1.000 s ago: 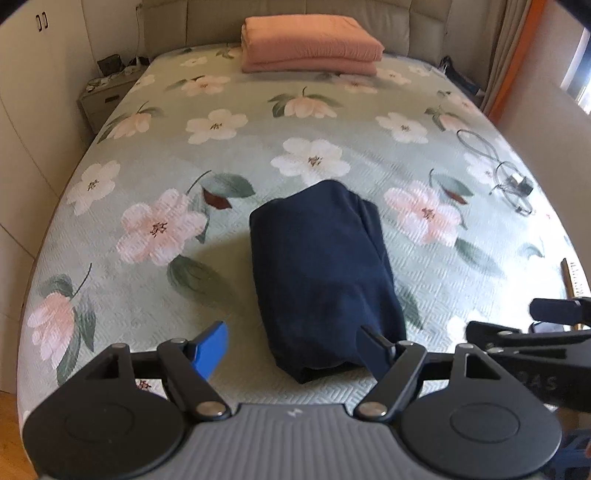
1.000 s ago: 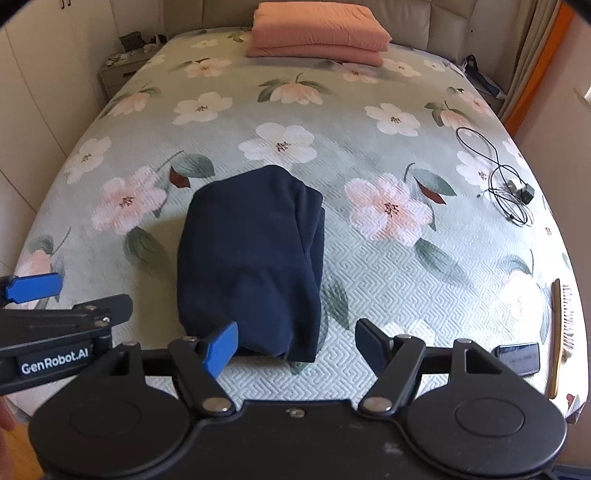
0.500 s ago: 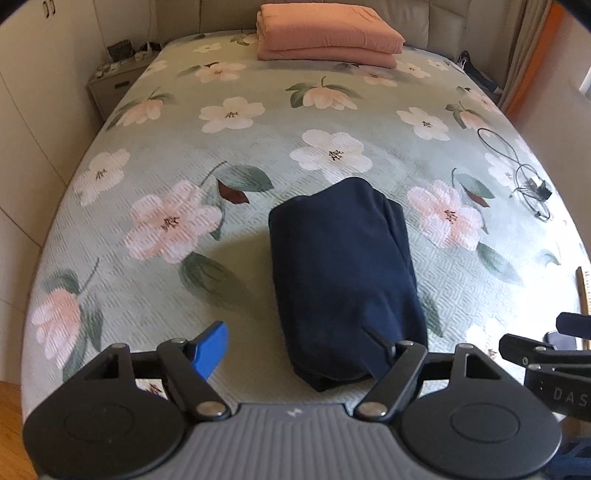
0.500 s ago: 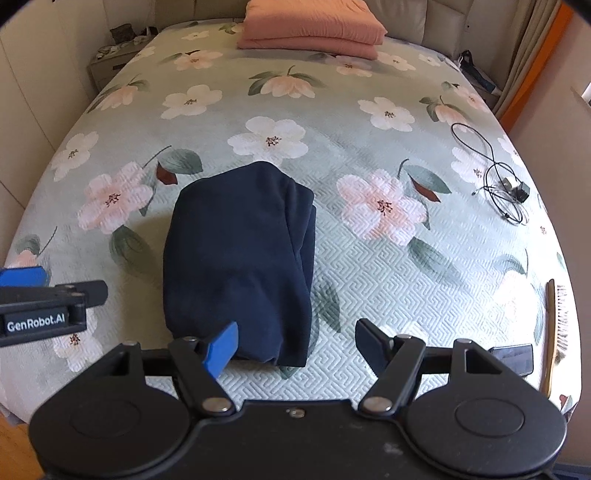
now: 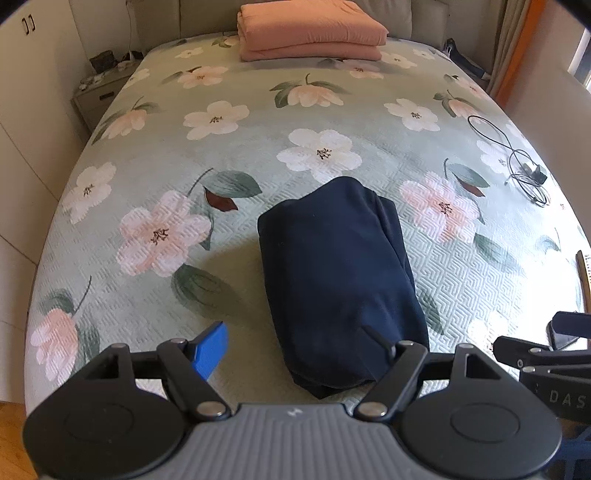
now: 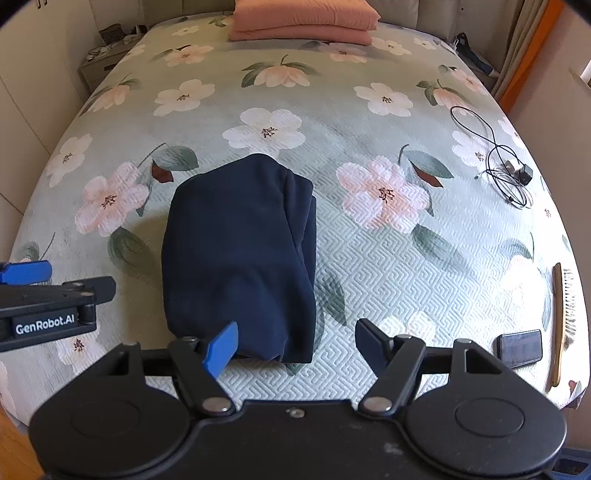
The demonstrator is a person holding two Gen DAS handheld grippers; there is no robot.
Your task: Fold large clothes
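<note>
The bed [image 5: 258, 155], with its green flowered cover, fills both views, and at its far end lies a folded pink blanket [image 5: 310, 33]. On the near half of the bed rests the dark navy garment [image 5: 340, 273], already folded into a thick compact bundle; its long axis runs away from the cameras, from the near bed edge toward the headboard, with a small lean to the left at the far end. On the right side of the bed lie a black cable with charger [image 6: 506, 173], a phone [image 6: 521, 349] and a wooden brush [image 6: 557, 325], all well apart from the garment. The left hand-held gripper [image 5: 291, 343] is spread wide and holds nothing; the garment's near end lies ahead of it and to its right, just behind its right finger. The right hand-held gripper [image 6: 295, 343] is also spread and empty; the garment's near end lies ahead and to its left, behind its blue left finger. So the bundle sits between the two, and I judge both are about equally near. The folding looks nearly finished, and any last fold would go across the long axis.
</note>
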